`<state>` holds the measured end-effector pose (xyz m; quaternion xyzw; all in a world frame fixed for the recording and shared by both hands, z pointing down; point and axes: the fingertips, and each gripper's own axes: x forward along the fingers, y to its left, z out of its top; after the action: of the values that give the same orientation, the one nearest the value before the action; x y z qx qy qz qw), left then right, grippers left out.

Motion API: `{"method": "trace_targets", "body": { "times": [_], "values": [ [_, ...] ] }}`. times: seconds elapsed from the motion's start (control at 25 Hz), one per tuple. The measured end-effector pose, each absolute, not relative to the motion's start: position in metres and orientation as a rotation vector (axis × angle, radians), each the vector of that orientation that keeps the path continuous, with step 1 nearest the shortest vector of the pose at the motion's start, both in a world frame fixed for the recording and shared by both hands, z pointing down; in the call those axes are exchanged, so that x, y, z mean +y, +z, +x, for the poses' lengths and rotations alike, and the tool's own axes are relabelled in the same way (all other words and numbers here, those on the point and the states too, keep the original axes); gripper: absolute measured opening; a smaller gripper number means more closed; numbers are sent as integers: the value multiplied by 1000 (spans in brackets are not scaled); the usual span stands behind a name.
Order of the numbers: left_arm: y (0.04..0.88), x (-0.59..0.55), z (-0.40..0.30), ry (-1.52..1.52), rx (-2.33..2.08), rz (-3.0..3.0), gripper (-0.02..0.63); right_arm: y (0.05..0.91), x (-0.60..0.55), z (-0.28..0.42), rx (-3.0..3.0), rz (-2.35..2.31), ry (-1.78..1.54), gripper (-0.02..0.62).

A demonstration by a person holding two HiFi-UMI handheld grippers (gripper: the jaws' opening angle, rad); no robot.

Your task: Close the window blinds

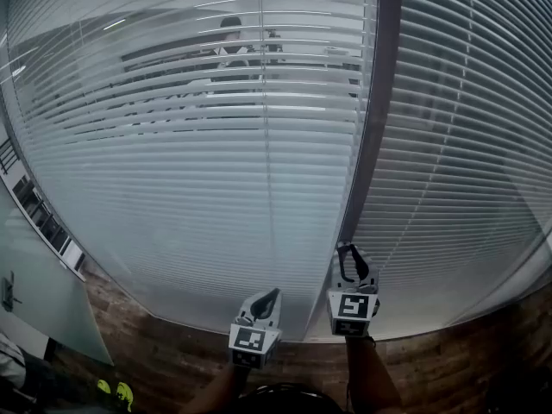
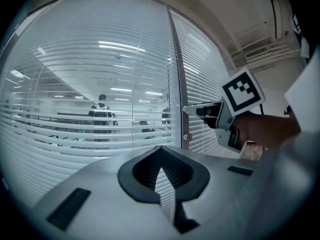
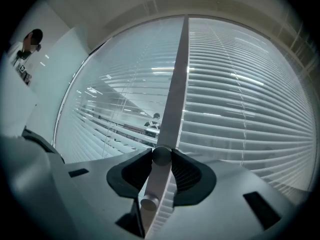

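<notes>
Blinds (image 1: 172, 162) wall off the whole front, split by a dark post (image 1: 373, 128) whose round knob (image 3: 161, 155) fills the jaws of the right gripper (image 1: 352, 259), while open air remains between the left gripper (image 1: 270, 296) and the slats, above the wooden floor (image 1: 147, 339).

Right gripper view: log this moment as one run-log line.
right tool: shut on knob on window post | left tool: shut, empty | blinds: slats part open, not yet closed
</notes>
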<state>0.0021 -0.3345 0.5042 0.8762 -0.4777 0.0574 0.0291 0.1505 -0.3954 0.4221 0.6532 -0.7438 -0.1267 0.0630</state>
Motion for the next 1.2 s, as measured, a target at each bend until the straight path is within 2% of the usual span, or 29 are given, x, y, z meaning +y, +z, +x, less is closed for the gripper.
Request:
{"method": "trace_targets", "body": {
  "times": [0.48,1.0,1.2],
  "values": [
    [510,-332,4,184,-1460,2700,0,420,-390,143,-2053,1740,-504,126],
    [510,-333,2,184,-1457,2697,0,426,-391,138,-1670,1435,-917,126],
    [510,-335,5,160,-1454,2718,0,429,-392,137,-1574,1329,-967,126]
  ]
}}
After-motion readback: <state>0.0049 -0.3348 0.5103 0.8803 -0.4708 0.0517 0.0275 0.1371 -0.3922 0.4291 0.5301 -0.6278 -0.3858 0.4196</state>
